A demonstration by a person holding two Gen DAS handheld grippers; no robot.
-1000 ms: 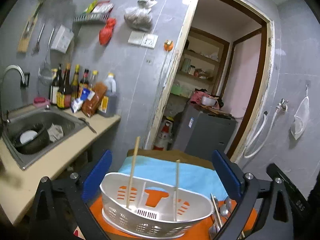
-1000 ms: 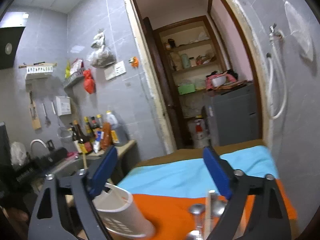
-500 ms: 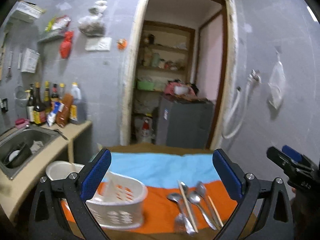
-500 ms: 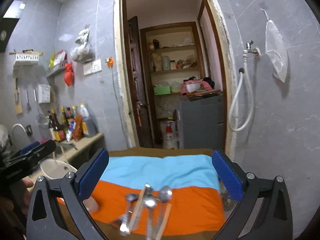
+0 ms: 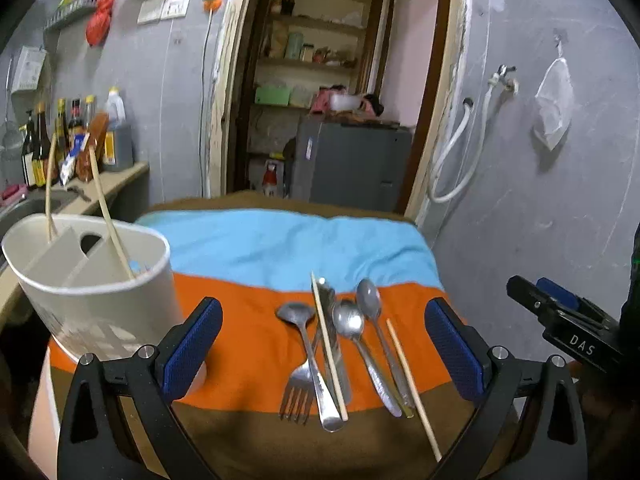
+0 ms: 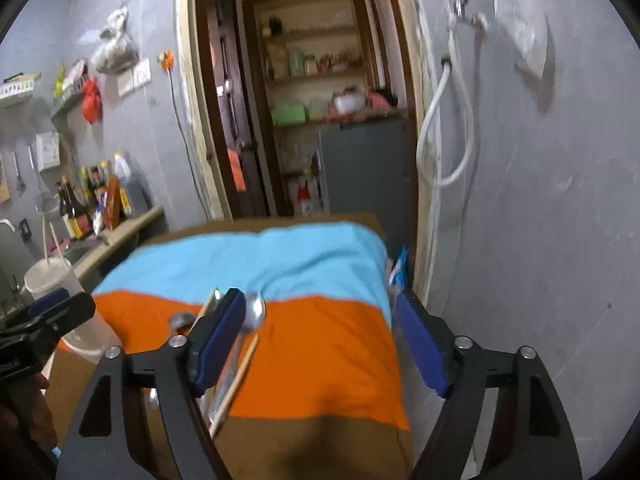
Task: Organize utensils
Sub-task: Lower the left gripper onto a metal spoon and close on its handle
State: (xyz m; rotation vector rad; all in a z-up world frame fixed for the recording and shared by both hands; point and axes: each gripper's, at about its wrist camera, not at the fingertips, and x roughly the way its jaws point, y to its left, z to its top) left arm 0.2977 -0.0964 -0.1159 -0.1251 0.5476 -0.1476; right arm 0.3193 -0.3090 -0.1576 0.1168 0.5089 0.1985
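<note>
From the left wrist view, the left gripper [image 5: 320, 350] hung wide open above the table, its 2 blue-padded fingers [image 5: 192, 344] empty and well apart. Between them, on the orange band of a blue, orange and brown cloth [image 5: 248, 344], lay a loose group of cutlery: a metal fork [image 5: 299, 384] with its tines toward the camera, a small ladle-like metal spoon [image 5: 296, 314], a metal knife [image 5: 334, 356] with a pale wooden chopstick [image 5: 329, 346] resting along it, 2 more metal spoons [image 5: 350, 322] [image 5: 369, 304] side by side, and a second wooden chopstick [image 5: 412, 384] just right of them, reaching onto the brown band. At the left edge of the cloth stood a white plastic utensil caddy [image 5: 100, 300] with inner dividers; 2 wooden chopsticks [image 5: 110, 228] leaned upright in it, in separate compartments. The black body of the right gripper [image 5: 568, 332] showed at the far right.

From the right wrist view, which was blurred, the right gripper [image 6: 320, 338] was also open wide and held nothing. Its left blue pad [image 6: 218, 336] sat over the right side of the cutlery group, hiding most of it; a spoon bowl [image 6: 254, 312] and a chopstick [image 6: 236, 382] showed beside the pad. The white caddy [image 6: 56, 284] stood far left, behind the left gripper's black body [image 6: 44, 320]. The right pad [image 6: 420, 344] hovered near the cloth's right edge.
</note>
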